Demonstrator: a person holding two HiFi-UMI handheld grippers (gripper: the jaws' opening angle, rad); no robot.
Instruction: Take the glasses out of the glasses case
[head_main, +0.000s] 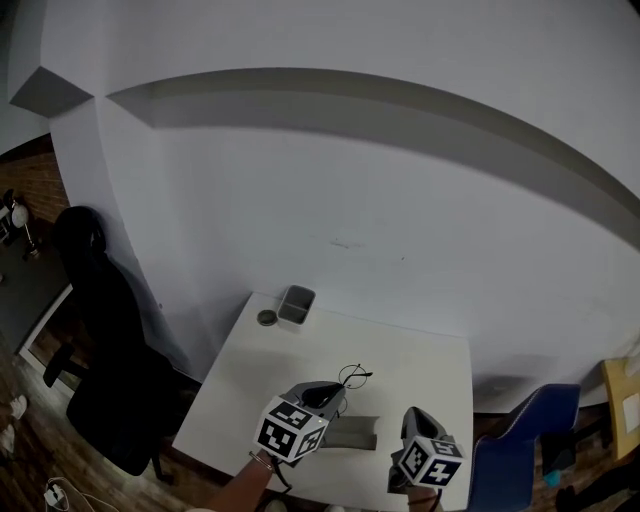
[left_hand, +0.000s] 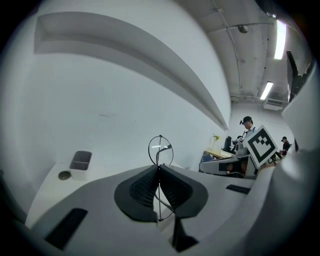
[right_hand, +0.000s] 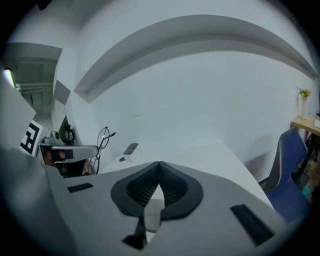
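Glasses (left_hand: 160, 150) are held pinched in left gripper (left_hand: 159, 168), clear above glasses case (head_main: 352, 433). Right gripper (right_hand: 159, 164) is clenched, empty. Removal is judged done; set-down left.

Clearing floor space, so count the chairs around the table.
2: a black office chair off the table's left side in the head view, and a blue chair by its right corner. Others may sit out of frame.

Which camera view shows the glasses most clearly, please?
The left gripper view: the glasses sit at its centre, pinched by the frame between the left hand-held gripper's jaws, one round lens clear above. The head view shows them small ahead of that gripper; the right gripper view shows them thin, at its left.
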